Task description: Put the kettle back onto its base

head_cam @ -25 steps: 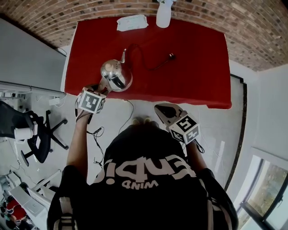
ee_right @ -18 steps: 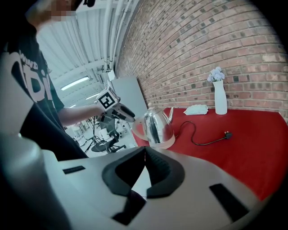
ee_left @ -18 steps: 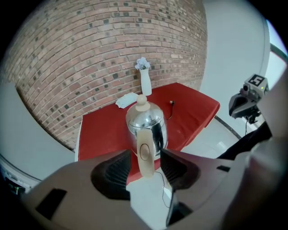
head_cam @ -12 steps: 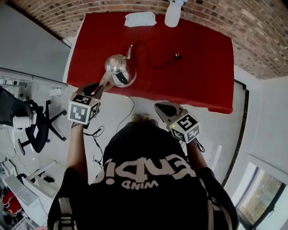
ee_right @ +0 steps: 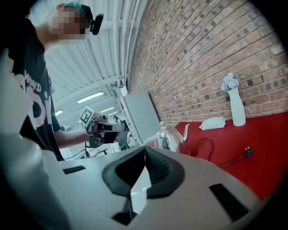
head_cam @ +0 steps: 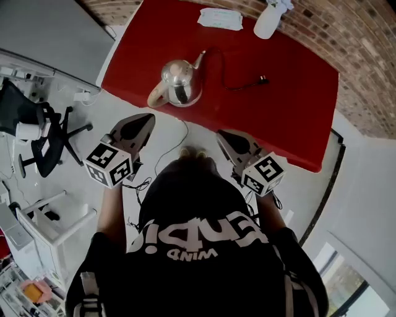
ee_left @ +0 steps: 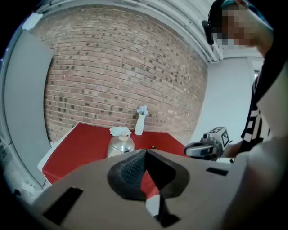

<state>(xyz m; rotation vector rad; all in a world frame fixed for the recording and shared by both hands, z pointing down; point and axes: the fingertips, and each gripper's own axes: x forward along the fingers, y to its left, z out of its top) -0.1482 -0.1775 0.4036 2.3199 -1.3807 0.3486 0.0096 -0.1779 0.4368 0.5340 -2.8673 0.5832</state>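
Note:
The shiny steel kettle [head_cam: 179,83] stands upright near the front left edge of the red table [head_cam: 291,93], its pale handle toward me. Its black cord [head_cam: 238,77] runs out to a loose plug [head_cam: 263,79]; the base under it is hidden. My left gripper [head_cam: 145,121] hovers short of the table, apart from the kettle, jaws shut on nothing. My right gripper [head_cam: 224,135] hangs off the table's front edge, also shut and empty. The left gripper view shows the kettle [ee_left: 120,144] beyond its shut jaws, and the right gripper view shows the kettle [ee_right: 167,137] to the left.
A white vase [head_cam: 267,21] and a white tissue pack [head_cam: 219,18] sit at the table's far edge by the brick wall. An office chair [head_cam: 31,130] and cables on the floor lie to the left.
My left gripper let go of the kettle's handle, pulled back from the table and rose, and its jaws closed. The kettle stayed put. The right gripper lifted slightly.

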